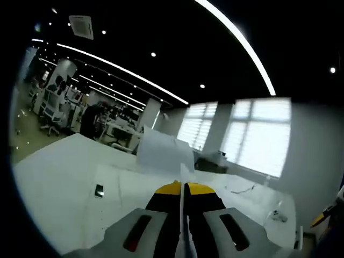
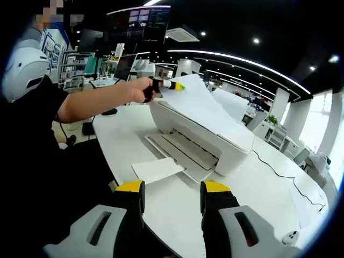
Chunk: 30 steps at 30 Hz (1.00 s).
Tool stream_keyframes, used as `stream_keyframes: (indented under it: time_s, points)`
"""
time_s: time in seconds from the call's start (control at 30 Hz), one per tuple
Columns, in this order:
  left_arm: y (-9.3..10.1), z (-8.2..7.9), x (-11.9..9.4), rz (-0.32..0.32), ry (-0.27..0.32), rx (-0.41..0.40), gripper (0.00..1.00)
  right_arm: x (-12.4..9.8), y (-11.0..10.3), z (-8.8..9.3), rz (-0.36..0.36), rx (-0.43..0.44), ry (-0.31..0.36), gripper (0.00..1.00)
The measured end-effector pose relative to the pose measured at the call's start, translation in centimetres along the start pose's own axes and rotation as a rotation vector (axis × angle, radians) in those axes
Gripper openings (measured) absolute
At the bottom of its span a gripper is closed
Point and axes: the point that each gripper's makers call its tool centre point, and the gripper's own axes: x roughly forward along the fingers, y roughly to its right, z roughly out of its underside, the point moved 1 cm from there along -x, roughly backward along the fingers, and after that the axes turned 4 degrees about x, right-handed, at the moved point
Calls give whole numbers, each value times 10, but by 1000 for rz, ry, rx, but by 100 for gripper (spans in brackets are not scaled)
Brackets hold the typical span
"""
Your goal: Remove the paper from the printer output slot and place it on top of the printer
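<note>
Two sheets show in the right gripper view: one paper (image 2: 207, 107) held over the printer (image 2: 215, 141) lid, pinched by the left gripper (image 2: 174, 85), its jaws together on the sheet's edge; another sheet (image 2: 157, 169) lies on the output tray. The right gripper (image 2: 171, 194) hangs with jaws apart above the table (image 2: 258, 183). A cable (image 2: 279, 173) trails behind the printer. The left gripper view adds, perhaps, a small dark label (image 1: 99, 190), unreadable.
</note>
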Motion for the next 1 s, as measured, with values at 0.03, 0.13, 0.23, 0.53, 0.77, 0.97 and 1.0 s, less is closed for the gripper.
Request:
stream_keyframes:
  time_s: [0.03,0.13,0.23,0.53,0.77,0.97,1.0]
  points:
    - [-1,2,1,-6,-6,1,5,0,-1,0,-2,0,2,37]
    - [0,4,1,-22,-10,8,5,3,-2,1,-10,-1,-6,37]
    - [-4,6,0,-38,-12,27,5,3,-3,0,-15,-2,-6,37]
    - [-5,2,-2,-82,0,103,5,5,-6,4,-23,1,-11,37]
    - [-13,0,-6,-120,32,63,5,5,-6,5,-26,0,-10,37]
    - [-11,6,-3,-131,-6,122,6,6,-7,4,-27,-4,-9,36]
    - [-12,6,-3,-136,-13,120,6,6,-8,4,-27,-4,-8,36]
